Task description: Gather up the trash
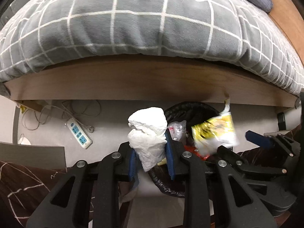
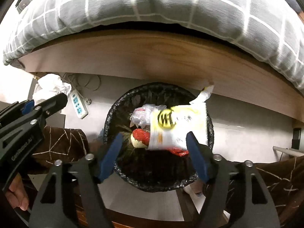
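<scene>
Below the right tool (image 2: 152, 155), jaws apart, the black-lined trash bin (image 2: 114, 117) receives a light, crinkly yellow snack wrapper (image 2: 178, 125). The left tool (image 1: 152, 157) is clamped mid-wad on soft crumpled white paper (image 1: 148, 133), easily squashed.

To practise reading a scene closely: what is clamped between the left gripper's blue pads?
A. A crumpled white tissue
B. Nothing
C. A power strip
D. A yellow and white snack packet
A: in the left wrist view the left gripper pinches a crumpled white tissue, while the yellow packet sits over the bin.
</scene>
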Demonstrator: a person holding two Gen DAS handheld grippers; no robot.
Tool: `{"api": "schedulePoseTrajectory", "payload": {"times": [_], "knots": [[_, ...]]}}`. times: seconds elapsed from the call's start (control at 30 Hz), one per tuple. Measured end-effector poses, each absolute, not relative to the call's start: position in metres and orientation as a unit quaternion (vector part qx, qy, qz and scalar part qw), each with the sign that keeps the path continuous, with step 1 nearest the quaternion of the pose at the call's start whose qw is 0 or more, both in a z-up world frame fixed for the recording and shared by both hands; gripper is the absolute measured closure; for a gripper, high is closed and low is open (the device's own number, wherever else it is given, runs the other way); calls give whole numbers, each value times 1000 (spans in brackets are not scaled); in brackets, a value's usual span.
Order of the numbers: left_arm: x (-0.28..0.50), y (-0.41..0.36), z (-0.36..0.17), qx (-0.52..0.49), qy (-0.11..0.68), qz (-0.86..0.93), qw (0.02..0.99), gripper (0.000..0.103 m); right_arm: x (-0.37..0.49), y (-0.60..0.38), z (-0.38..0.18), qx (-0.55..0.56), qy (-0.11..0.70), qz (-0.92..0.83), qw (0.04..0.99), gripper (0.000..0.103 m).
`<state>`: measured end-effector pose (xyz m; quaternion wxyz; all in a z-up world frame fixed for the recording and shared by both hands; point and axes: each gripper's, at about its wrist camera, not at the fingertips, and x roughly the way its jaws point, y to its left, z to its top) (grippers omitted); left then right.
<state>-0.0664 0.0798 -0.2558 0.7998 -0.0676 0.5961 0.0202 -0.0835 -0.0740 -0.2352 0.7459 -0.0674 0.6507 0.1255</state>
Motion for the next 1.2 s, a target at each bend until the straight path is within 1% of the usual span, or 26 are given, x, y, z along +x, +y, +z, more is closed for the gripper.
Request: {"api": "schedulePoseTrajectory", "payload": {"times": [0.07, 0.17, 0.3, 0.37, 0.43, 0.53, 0.87, 1.17, 1.2], "knots": [[-65, 75, -256, -66, 599, 17, 798, 78, -85, -78, -233, -65, 649, 122, 748, 28], [-63, 65, -254, -59, 601, 14, 797, 78, -85, -85, -230, -60, 647, 118, 751, 22], [-59, 53, -256, -52, 606, 11, 794, 78, -86, -99, -227, -52, 644, 108, 756, 18], [-57, 46, -258, -51, 608, 6, 793, 78, -85, -111, -222, -43, 638, 94, 763, 14], [-55, 36, -258, -48, 609, 0, 792, 78, -84, -125, -216, -27, 631, 81, 771, 13], [-52, 23, -258, -44, 611, -11, 791, 78, -82, -142, -207, -10, 620, 67, 781, 9], [-45, -18, -250, -29, 602, -43, 797, 78, -83, -195, -173, -1, 569, 27, 822, 7], [-43, -30, -247, -27, 598, -50, 799, 77, -75, -208, -152, -18, 536, 7, 844, 7], [-43, -30, -247, -29, 598, -49, 800, 75, -75, -208, -151, -18, 534, 7, 845, 7]]}}
